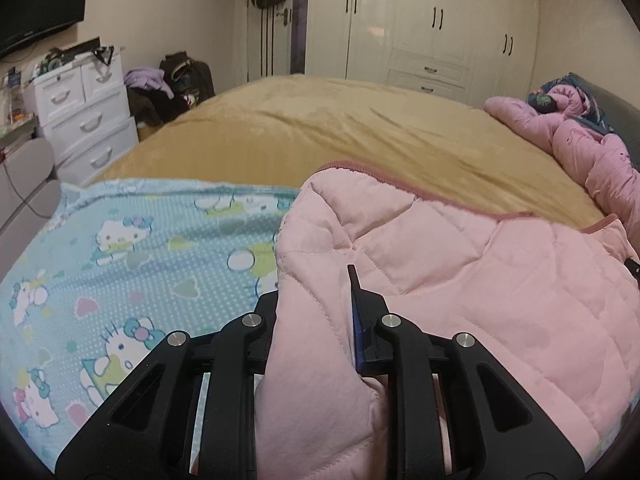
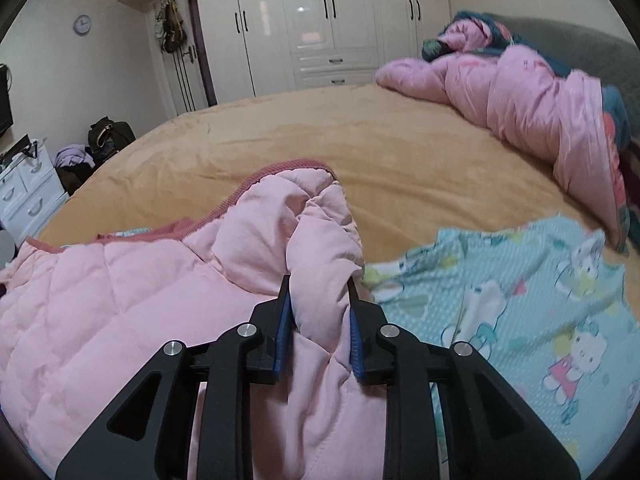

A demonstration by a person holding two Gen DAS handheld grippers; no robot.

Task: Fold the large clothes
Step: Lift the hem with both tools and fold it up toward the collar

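A pale pink quilted jacket (image 1: 460, 264) with a darker pink ribbed hem lies on a light blue cartoon-cat sheet (image 1: 132, 252) at the near side of the bed. My left gripper (image 1: 316, 292) is shut on a thick fold at the jacket's left edge; the fabric hides its left finger. The jacket also shows in the right wrist view (image 2: 120, 304). My right gripper (image 2: 318, 292) is shut on a bunched fold at the jacket's right edge, the fabric bulging up between the blue pads (image 2: 354, 344). The sheet (image 2: 520, 312) lies to its right.
The bed has a tan blanket (image 1: 320, 128). A bunched pink duvet (image 2: 520, 108) lies along the grey headboard at the right. White wardrobes (image 1: 420, 20) stand behind the bed. White drawers (image 1: 84, 120) and a clothes pile (image 1: 168, 88) are at the left.
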